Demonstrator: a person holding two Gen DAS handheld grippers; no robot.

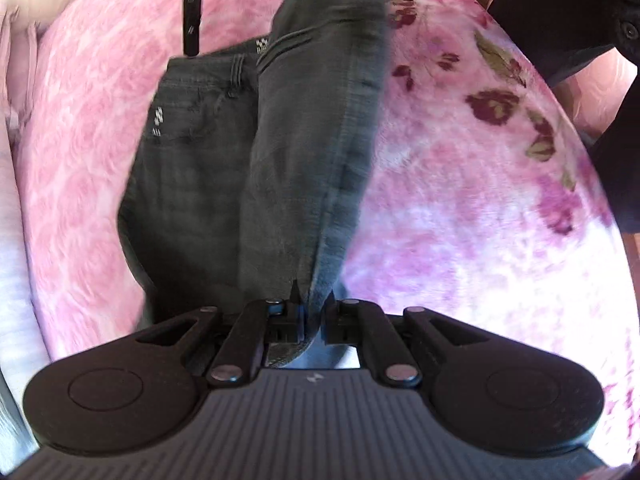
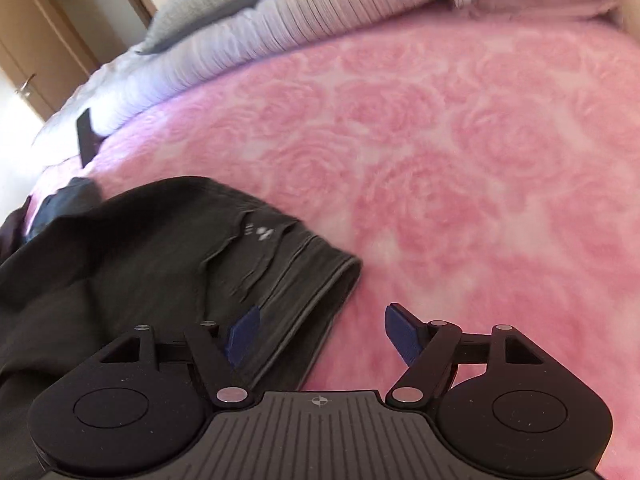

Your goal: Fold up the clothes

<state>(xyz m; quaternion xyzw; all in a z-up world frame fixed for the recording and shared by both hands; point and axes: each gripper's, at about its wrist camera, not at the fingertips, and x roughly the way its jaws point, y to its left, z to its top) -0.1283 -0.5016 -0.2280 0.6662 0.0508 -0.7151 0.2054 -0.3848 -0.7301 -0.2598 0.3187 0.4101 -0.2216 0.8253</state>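
Dark grey jeans [image 1: 200, 168] lie on a pink rose-patterned blanket [image 1: 80, 140], waistband at the far end. One leg [image 1: 316, 120] is lifted and stretches from the top of the left wrist view down into my left gripper [image 1: 314, 304], which is shut on its hem edge. In the right wrist view the jeans [image 2: 140, 264] lie at the lower left, their waistband edge [image 2: 320, 304] between my fingers. My right gripper [image 2: 322, 334] is open, its blue pads [image 2: 404, 336] spread wide; the left pad rests over the fabric, the right one over the bare blanket [image 2: 440, 160].
A person in dark clothing [image 1: 580, 20] stands at the bed's right edge. A dark strap [image 1: 192, 8] hangs at the top. Ribbed white and grey pillows [image 2: 260, 20] line the far side. A black phone [image 2: 86, 138] lies near them. Wooden doors [image 2: 36, 40] stand beyond.
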